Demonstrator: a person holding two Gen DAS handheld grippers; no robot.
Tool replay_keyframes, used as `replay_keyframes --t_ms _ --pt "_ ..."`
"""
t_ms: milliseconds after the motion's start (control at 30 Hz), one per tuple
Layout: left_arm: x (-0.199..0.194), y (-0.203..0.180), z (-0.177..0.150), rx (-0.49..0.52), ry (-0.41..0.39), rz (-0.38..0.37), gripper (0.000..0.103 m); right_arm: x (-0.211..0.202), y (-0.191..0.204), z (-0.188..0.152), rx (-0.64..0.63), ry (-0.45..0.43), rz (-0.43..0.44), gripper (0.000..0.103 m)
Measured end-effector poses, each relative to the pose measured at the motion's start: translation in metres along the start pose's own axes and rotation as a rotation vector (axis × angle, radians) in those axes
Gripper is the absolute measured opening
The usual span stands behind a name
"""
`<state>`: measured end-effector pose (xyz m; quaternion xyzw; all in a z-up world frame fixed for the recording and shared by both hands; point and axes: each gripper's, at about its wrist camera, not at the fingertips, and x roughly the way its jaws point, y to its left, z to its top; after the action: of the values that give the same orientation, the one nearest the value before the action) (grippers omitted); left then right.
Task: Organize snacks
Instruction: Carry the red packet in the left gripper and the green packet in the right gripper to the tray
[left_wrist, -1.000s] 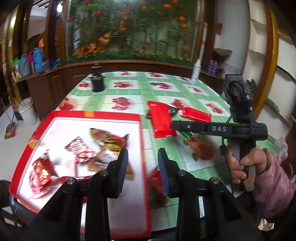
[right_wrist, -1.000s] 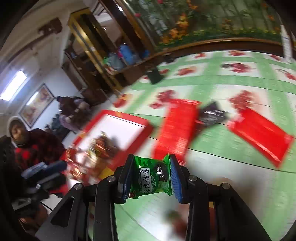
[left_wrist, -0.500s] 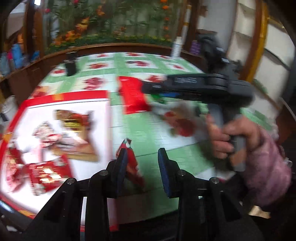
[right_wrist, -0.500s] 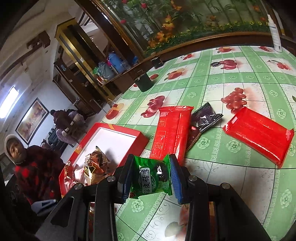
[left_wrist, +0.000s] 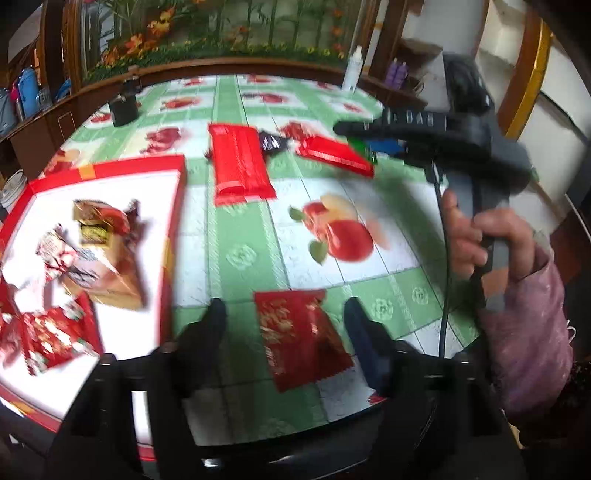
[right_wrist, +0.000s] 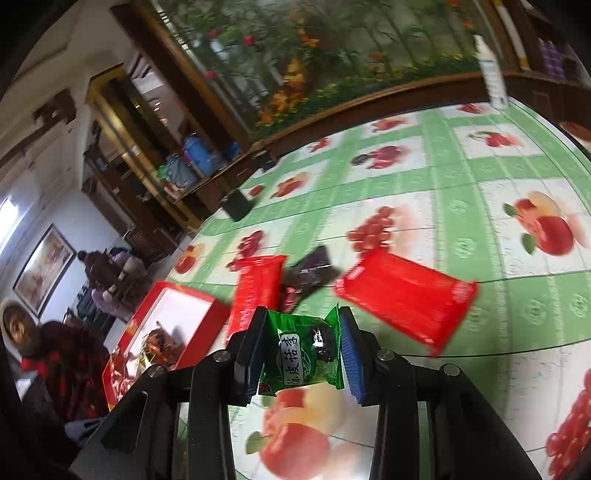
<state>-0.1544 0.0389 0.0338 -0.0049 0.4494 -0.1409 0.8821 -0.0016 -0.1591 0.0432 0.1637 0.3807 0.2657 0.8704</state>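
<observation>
Left wrist view shows the left tongs (left_wrist: 282, 317), just spread apart, straddling a dark red packet (left_wrist: 301, 338) on the table (left_wrist: 240, 236), so they should drop squarely over it before squeezing, while the right tongs (right_wrist: 303, 354) clamp a green snack (right_wrist: 301, 356).

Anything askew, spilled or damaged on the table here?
Nothing looks damaged or spilled. The snacks are simply unsorted: two red packs and a dark wrapper lie loose and askew on the tablecloth outside the red tray.
</observation>
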Motion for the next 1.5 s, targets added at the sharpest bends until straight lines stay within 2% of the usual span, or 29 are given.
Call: replay_keyframes --t_ms 100,200,267,333,367,467,500,800,1067,1333,1500 --pt "0.013 -0.006 -0.002 0.01 0.036 0.037 0.067 -0.001 -0.001 0.001 -0.002 -0.008 -0.009 0.038" --pt "0.024 -0.003 -0.006 -0.022 0.079 0.057 0.067 -0.002 0.004 -0.002 -0.029 -0.017 -0.011 0.038" --pt "0.021 -0.003 -0.006 -0.027 0.042 0.063 0.067 -0.003 0.005 -0.002 -0.035 -0.018 -0.009 0.038" --pt "0.022 -0.004 -0.008 -0.016 0.024 0.064 0.055 -0.004 0.004 -0.002 -0.031 -0.017 -0.007 0.038" --pt "0.022 -0.006 -0.008 0.006 0.014 0.077 0.044 -0.004 0.003 -0.002 -0.029 -0.014 -0.006 0.038" --pt "0.022 -0.008 -0.008 0.014 -0.001 0.066 0.041 -0.002 0.004 -0.003 -0.032 -0.005 -0.015 0.038" --pt "0.022 -0.008 -0.008 0.011 -0.005 0.057 0.035 -0.001 0.004 -0.003 -0.034 -0.001 -0.015 0.038" --pt "0.012 -0.001 -0.006 -0.017 -0.046 0.002 0.034 0.006 0.006 -0.006 -0.043 0.013 -0.035 0.038" --pt "-0.018 0.012 0.003 -0.031 -0.14 0.018 0.034 0.008 0.01 -0.009 -0.068 0.004 -0.04 0.038" --pt "-0.053 0.062 0.001 -0.103 -0.237 0.128 0.035 0.019 0.025 -0.014 -0.101 0.016 -0.016 0.038" --pt "-0.064 0.104 -0.009 -0.196 -0.259 0.204 0.035 0.037 0.052 -0.021 -0.096 0.039 0.058 0.038"
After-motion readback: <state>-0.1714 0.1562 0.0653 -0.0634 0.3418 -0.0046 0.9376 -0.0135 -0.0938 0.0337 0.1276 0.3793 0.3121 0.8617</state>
